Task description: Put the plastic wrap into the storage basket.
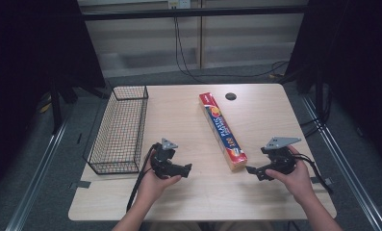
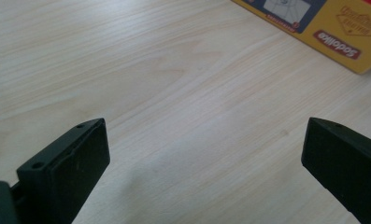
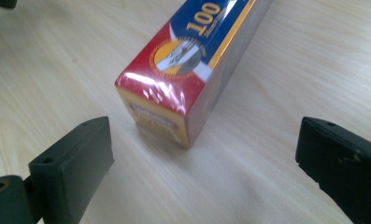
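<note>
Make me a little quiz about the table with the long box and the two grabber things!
1. True or false: the plastic wrap box lies inside the wire basket.
2. Which gripper has the near end of the box in front of its jaws?
A) the left gripper
B) the right gripper
3. Fill in: both grippers' jaws are ____ and hold nothing.

Key
1. False. The box lies flat on the wooden table, to the right of the basket and apart from it.
2. B. In the right gripper view the box end sits just ahead, between its jaws' lines.
3. Open.
</note>
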The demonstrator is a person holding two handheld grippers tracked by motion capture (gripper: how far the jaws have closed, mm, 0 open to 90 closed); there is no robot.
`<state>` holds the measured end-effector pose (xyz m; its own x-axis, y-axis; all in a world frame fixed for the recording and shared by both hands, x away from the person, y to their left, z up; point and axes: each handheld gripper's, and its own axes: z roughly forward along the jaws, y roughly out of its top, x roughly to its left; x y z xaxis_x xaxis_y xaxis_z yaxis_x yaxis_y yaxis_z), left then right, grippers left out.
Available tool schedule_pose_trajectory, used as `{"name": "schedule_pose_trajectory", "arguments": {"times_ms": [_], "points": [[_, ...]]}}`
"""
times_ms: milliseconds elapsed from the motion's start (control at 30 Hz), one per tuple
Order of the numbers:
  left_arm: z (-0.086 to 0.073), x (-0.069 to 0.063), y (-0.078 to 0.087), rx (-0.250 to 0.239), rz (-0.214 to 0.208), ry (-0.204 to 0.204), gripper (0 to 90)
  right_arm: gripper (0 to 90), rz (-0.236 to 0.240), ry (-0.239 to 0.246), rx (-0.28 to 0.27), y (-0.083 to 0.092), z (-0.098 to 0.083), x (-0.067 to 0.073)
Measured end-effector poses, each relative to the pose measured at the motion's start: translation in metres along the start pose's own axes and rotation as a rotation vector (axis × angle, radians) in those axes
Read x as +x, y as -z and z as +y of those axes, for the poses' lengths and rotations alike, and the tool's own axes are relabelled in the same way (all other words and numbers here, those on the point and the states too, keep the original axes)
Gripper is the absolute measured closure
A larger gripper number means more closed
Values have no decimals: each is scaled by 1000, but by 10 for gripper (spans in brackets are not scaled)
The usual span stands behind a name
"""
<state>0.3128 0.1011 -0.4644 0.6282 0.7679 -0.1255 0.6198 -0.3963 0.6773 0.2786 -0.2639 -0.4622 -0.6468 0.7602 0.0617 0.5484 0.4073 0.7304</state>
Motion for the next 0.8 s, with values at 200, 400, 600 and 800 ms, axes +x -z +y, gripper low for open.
{"name": "schedule_pose_trajectory", "arguments": {"times_ms": [200, 400, 600, 800], "points": [[1, 2, 4, -6, 0, -8, 4, 34, -33, -57, -27, -2, 18, 2], [-1, 3, 9, -7, -4, -5, 9, 12, -49, -120, -52, -15, 44, 7], [1, 7, 11, -11, -9, -3, 16, 62, -88, -141, 10, -40, 70, 2], [2, 4, 9, -10, -17, -12, 20, 87, -100, -165, 61, -62, 75, -2]]}}
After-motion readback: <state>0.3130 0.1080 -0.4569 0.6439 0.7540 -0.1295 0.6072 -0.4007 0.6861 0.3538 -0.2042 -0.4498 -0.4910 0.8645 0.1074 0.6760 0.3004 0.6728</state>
